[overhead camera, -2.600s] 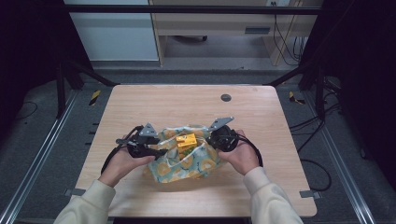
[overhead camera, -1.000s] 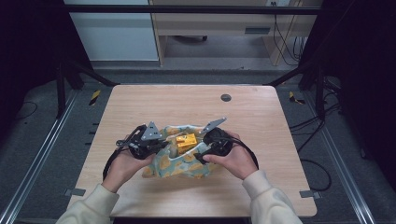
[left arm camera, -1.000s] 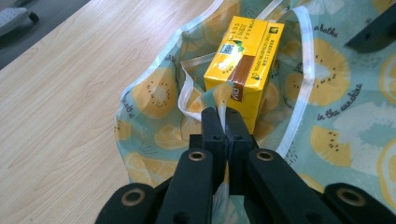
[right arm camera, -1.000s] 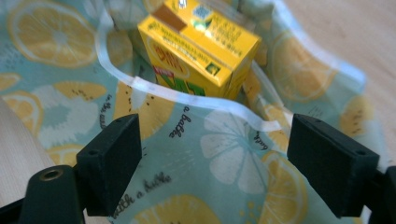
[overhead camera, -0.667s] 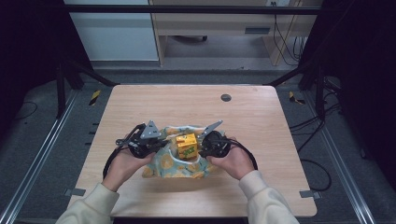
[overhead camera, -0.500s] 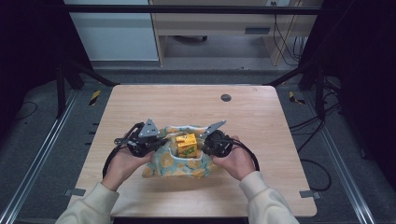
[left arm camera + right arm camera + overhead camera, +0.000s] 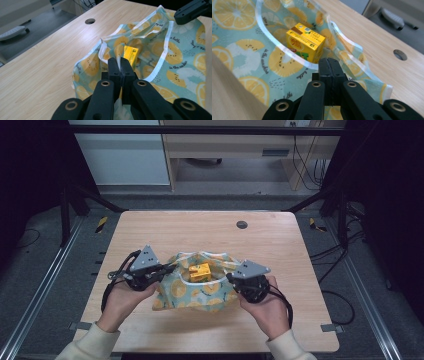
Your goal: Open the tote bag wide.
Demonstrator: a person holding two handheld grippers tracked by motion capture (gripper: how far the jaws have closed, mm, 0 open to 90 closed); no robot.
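Near edge of the table (image 7: 150, 227): a fruit-print cloth bag (image 7: 200, 292) lies open-mouthed, a yellow carton (image 7: 200, 271) inside.
Left gripper (image 7: 169, 268): jaws closed tight on the bag's white-trimmed rim (image 7: 103, 52).
Right gripper (image 7: 231, 277): jaws just closed, pinching the opposite rim (image 7: 294, 58).
Step in hand: likely spreading the mouth around the carton.
Next move: probably lifting both edges evenly, keeping the carton from tipping out.

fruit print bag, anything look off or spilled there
Nothing stands out. The fruit print bag lies on the table, its mouth held apart by the left gripper and right gripper, each shut on the rim. The yellow carton sits inside, intact, nothing spilled.
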